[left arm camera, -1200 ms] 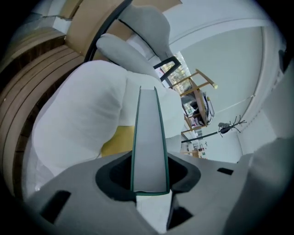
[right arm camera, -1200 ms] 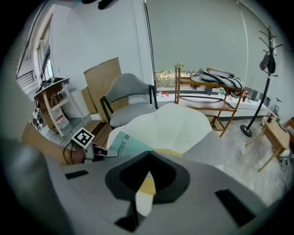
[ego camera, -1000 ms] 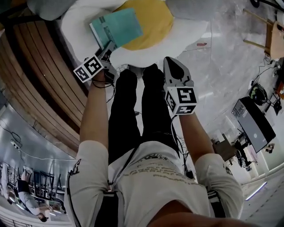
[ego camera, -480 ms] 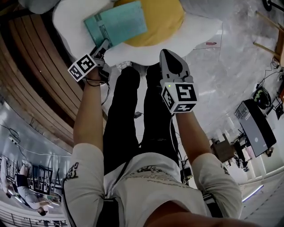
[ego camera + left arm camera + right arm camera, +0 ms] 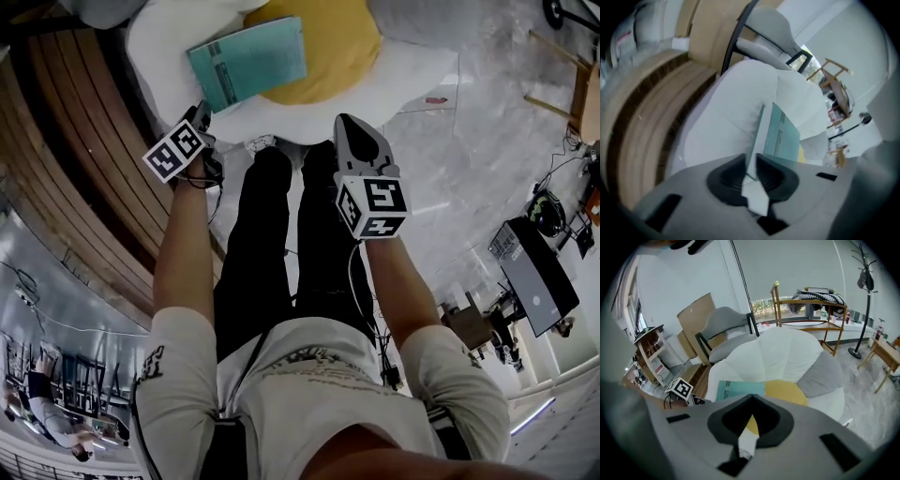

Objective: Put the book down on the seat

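A teal book [image 5: 248, 61] lies flat on the seat [image 5: 394, 80], a white petal-shaped chair with a yellow middle cushion [image 5: 328, 47]. My left gripper [image 5: 201, 112] is at the book's near left corner. In the left gripper view the book's page edge [image 5: 759, 136] fills the gap between the pads; my left gripper [image 5: 751, 161] has just been closing on that corner. My right gripper [image 5: 345, 122] hangs shut and empty over the seat's front edge. The right gripper view shows the book [image 5: 738, 390] and the seat [image 5: 778, 357] beyond my right gripper [image 5: 751, 397].
Curved wooden steps [image 5: 75, 159] run along the left of the seat. The person's legs [image 5: 291, 225] stand right at its front edge. A grey chair [image 5: 726, 329], a wooden rack [image 5: 806, 310] and a coat stand [image 5: 862, 296] lie behind. A dark box [image 5: 539, 272] sits on the floor, right.
My left gripper drew back and down toward the book's near left corner, and the book settled flat on the seat. The right gripper sank slightly.
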Tool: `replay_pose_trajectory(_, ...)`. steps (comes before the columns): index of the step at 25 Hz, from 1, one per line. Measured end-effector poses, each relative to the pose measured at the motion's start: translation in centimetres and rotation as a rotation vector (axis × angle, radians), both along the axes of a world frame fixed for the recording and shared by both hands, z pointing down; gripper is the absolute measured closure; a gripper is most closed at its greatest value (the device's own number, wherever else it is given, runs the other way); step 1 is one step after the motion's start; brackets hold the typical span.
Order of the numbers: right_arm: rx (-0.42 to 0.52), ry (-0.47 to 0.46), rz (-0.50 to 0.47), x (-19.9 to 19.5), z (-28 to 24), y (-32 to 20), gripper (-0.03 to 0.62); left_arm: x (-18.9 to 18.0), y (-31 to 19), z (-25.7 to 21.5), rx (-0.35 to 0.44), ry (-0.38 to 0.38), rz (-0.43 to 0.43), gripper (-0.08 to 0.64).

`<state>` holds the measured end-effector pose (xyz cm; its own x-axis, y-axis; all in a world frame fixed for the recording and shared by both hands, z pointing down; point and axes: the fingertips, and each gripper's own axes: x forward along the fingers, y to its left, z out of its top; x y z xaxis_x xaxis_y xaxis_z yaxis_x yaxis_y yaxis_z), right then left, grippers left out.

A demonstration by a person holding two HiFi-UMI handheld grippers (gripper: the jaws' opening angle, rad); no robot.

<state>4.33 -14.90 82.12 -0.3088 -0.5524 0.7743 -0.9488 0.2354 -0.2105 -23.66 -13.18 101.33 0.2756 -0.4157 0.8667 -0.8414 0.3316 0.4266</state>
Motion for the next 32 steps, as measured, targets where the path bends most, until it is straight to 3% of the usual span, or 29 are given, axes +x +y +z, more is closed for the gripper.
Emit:
replay_pose_trajectory(1,0.004,-0.004,-0.004,-0.2,-0.5,-0.1,0.566,-0.4,0.0,-1.1,-0.004,-0.080,0.055,0.538)
replay_pose_trajectory(3,0.017,-0.010,-0.015,-0.6,-1.7,-0.9,0.566,0.2,-0.6,-3.3,0.015,-0.184,0.187,0.538)
replay_pose_trajectory(5,0.039,-0.014,-0.027,-0.8,-3.0,-1.9,0.566,1.9,-1.9,-5.9,0.067,-0.201,0.269,0.538)
replay_pose_trajectory(8,0.078,-0.015,-0.033,-1.0,-5.6,-3.5,0.566,4.3,-3.9,-10.8,0.151,-0.196,0.312,0.538)
replay_pose_trajectory(14,0.148,-0.073,-0.019,-2.0,-14.0,-5.9,0.566,8.5,-6.8,-24.2,0.308,-0.137,0.315,0.538)
replay_pose_trajectory(19,0.228,-0.179,-0.008,-2.4,-22.0,-9.0,0.566,10.5,-10.1,-35.1,0.437,-0.153,0.279,0.538)
replay_pose_trajectory(24,0.354,-0.198,-0.033,-2.7,-30.6,-11.6,0.566,9.9,-11.9,-44.7,0.545,-0.219,0.261,0.538)
replay_pose_trajectory(27,0.421,-0.264,-0.054,-3.3,-35.5,-13.1,0.566,9.2,-13.5,-50.3,0.618,-0.250,0.232,0.538)
replay_pose_trajectory(29,0.479,-0.291,-0.062,-3.3,-39.0,-13.9,0.566,9.4,-14.7,-54.2,0.680,-0.243,0.214,0.540)
replay_pose_trajectory(32,0.580,-0.316,-0.060,-2.9,-44.0,-15.5,0.566,9.9,-16.8,-60.9,0.802,-0.304,0.234,0.539)
